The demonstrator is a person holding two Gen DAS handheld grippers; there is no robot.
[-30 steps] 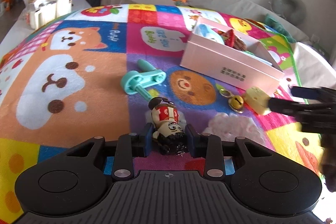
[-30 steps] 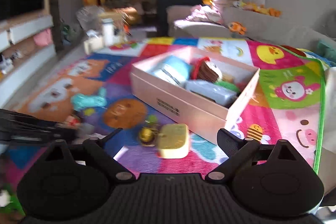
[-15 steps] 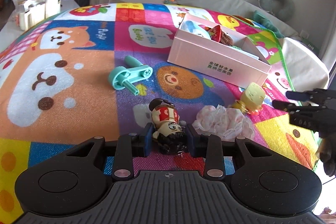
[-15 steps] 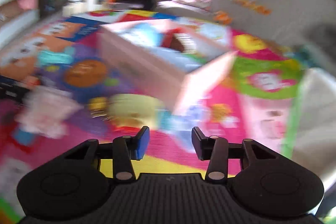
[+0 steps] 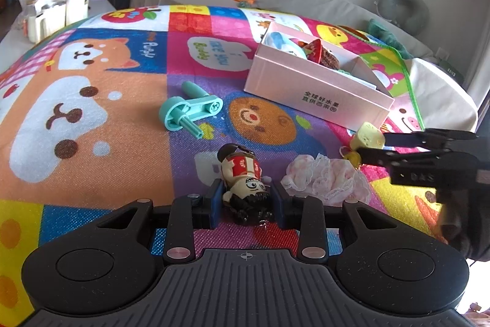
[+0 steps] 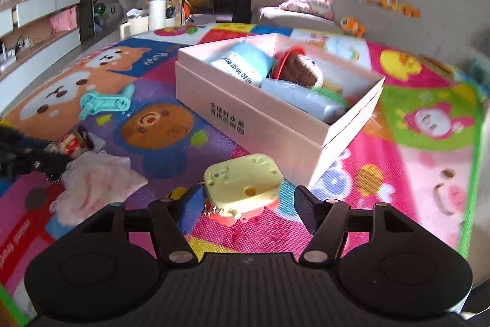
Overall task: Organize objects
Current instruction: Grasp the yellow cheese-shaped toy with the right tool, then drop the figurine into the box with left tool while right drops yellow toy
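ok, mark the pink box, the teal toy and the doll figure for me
pink box (image 6: 269, 124), right wrist view, on its front wall beside the printed label.
teal toy (image 5: 190, 110), left wrist view, on the flat bar between its round ends.
doll figure (image 5: 243, 170), left wrist view, on its red and white body.

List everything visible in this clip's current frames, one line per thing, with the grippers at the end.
Play mat: 1, multicoloured cartoon print, under everything.
Box: 1, pink, open, on the mat, already holding several items.
Figurine: 1, red, white and black, between the left gripper's fingers.
Yellow toy: 1, pale yellow, beside the box's near corner, between the right gripper's fingers.
Teal toy: 1, teal plastic, on the mat left of the box.
Lace scrunchie: 1, pink-white, on the mat by the figurine.
Left gripper: 1, black, shut on the figurine.
Right gripper: 1, black, open around the yellow toy.
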